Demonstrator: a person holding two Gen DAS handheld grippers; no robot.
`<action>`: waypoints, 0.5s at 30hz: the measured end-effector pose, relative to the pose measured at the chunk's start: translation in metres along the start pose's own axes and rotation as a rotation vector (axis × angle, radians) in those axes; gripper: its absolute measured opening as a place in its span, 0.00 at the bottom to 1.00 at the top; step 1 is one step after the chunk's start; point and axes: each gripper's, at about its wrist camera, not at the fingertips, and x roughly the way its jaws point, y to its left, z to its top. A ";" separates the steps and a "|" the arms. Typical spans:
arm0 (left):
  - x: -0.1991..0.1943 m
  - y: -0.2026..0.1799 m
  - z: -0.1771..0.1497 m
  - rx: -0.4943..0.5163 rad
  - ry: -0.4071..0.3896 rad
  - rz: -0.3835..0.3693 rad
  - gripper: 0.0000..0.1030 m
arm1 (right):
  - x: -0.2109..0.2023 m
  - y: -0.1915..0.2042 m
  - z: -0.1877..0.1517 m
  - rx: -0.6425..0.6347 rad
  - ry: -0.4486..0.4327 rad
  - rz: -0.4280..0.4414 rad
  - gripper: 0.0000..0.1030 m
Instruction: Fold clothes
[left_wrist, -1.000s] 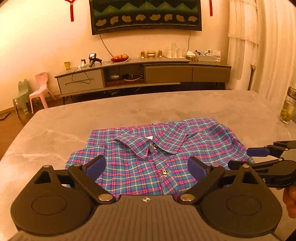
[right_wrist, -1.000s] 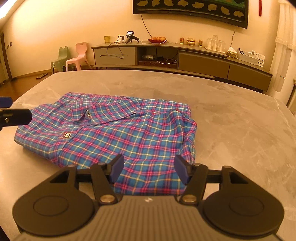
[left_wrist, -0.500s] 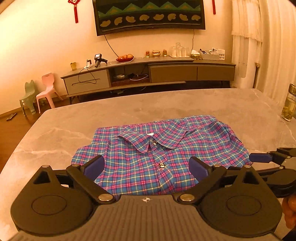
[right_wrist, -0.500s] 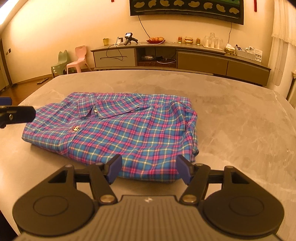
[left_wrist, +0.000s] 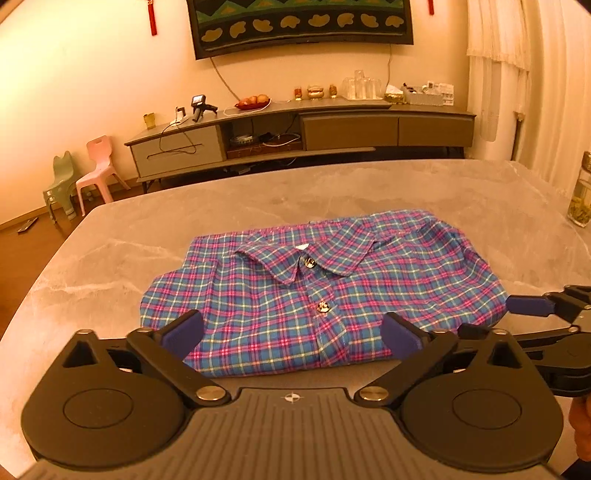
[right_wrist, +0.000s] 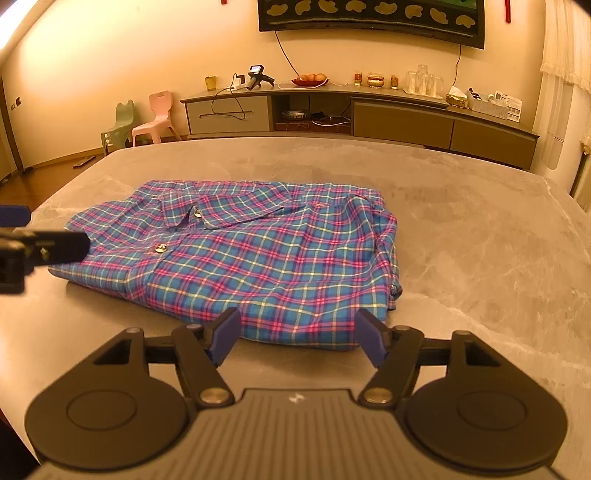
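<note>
Shirt (left_wrist: 321, 291): plaid in blue, pink and yellow, folded into a compact rectangle, lying flat near the middle of the table (left_wrist: 147, 236), collar up and facing the far edge.
Collar (left_wrist: 306, 254): spread flat, one button closed just below it, a second button lower on the placket.
Shirt's right side: layers bunch along the fold, seen in the right wrist view (right_wrist: 391, 258).
Left gripper (left_wrist: 291, 334): jaws spread wide, blue pads empty, held low at the shirt's near edge; I cannot tell whether the pads touch the cloth.
Right gripper (right_wrist: 297, 334): jaws spread, nothing between them, just short of the shirt's near right corner; it also shows at the right edge of the left wrist view (left_wrist: 546, 314).
Table: grey marble-look top with pale veins.
Jar (left_wrist: 581, 192): glass, on the table's far right edge, well apart from the shirt.
Sideboard (left_wrist: 303, 125): long and low against the back wall, with a fruit plate (left_wrist: 253, 102) and glasses on it.
Chairs (left_wrist: 99, 166): one pink, one green, small, on the floor to the left.
</note>
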 end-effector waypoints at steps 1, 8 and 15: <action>0.001 -0.001 -0.002 0.002 0.002 0.006 0.99 | -0.001 0.002 -0.001 -0.001 -0.001 0.001 0.69; 0.008 -0.011 -0.017 -0.011 0.031 -0.038 0.99 | -0.003 0.009 -0.005 -0.009 0.002 -0.001 0.73; 0.015 -0.011 -0.027 -0.112 0.081 -0.123 0.99 | -0.003 0.010 -0.007 -0.010 0.005 -0.012 0.76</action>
